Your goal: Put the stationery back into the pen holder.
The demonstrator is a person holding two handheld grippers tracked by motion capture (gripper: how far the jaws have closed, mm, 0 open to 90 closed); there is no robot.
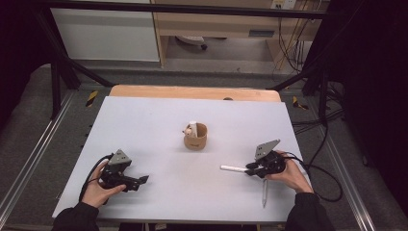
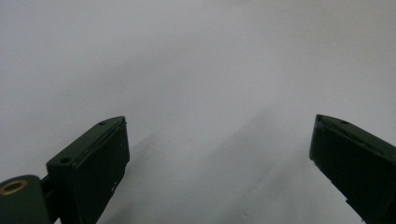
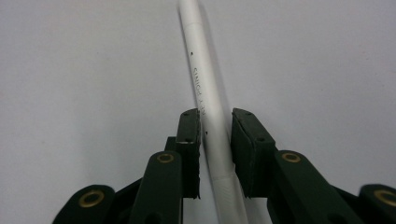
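A white pen (image 1: 233,168) (image 3: 196,60) lies level just above the mat, pointing left. My right gripper (image 1: 250,168) (image 3: 215,116) is shut on the pen's rear part, a pad against each side. A wooden cup (image 1: 196,136) stands in the middle of the mat, with a white stick-like thing (image 1: 192,127) upright inside it. It is well to the upper left of the right gripper. My left gripper (image 1: 143,180) (image 2: 219,126) rests at the mat's front left, open, with only bare mat between its jaws.
A second white pen (image 1: 264,192) lies on the pale mat (image 1: 144,125) just in front of the right hand. The mat covers a wooden table (image 1: 192,91). Black frame bars and cables run along the sides and back.
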